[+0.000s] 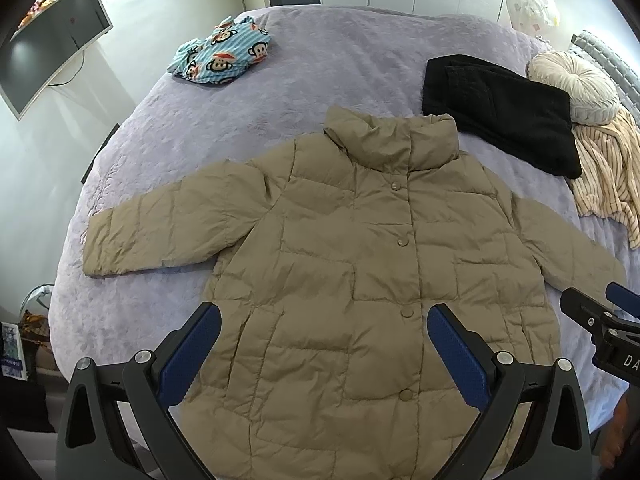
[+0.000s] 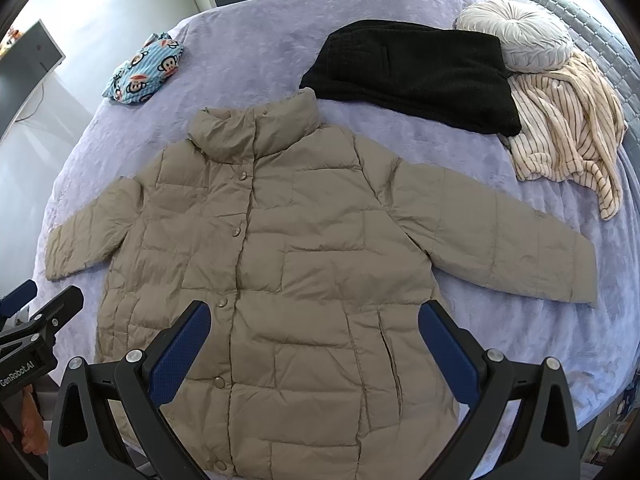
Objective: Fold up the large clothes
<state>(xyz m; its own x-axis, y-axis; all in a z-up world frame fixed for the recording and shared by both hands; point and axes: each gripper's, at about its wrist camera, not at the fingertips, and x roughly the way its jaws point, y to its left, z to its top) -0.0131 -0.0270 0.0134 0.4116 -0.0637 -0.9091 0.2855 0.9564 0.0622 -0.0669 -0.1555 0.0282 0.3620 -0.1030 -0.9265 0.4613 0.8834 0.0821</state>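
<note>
A khaki quilted puffer jacket (image 1: 352, 264) (image 2: 280, 248) lies flat and face up on the lavender bed (image 1: 340, 60) (image 2: 260, 20), snaps done up, collar away from me, both sleeves spread out to the sides. My left gripper (image 1: 324, 320) hovers open above the jacket's lower front, nothing between its blue pads. My right gripper (image 2: 314, 318) also stands open above the lower front, a little to the right of the snap line. Each gripper shows at the edge of the other's view: the right gripper (image 1: 600, 312), the left gripper (image 2: 36, 308).
A folded black garment (image 1: 500, 120) (image 2: 416, 76) lies beyond the collar at right. Beside it are a round cream cushion (image 1: 576, 88) (image 2: 520, 36) and a striped cream garment (image 1: 608, 168) (image 2: 568, 128). A blue monkey-print garment (image 1: 220, 56) (image 2: 140, 72) sits far left. A monitor (image 1: 52, 40) stands off the bed.
</note>
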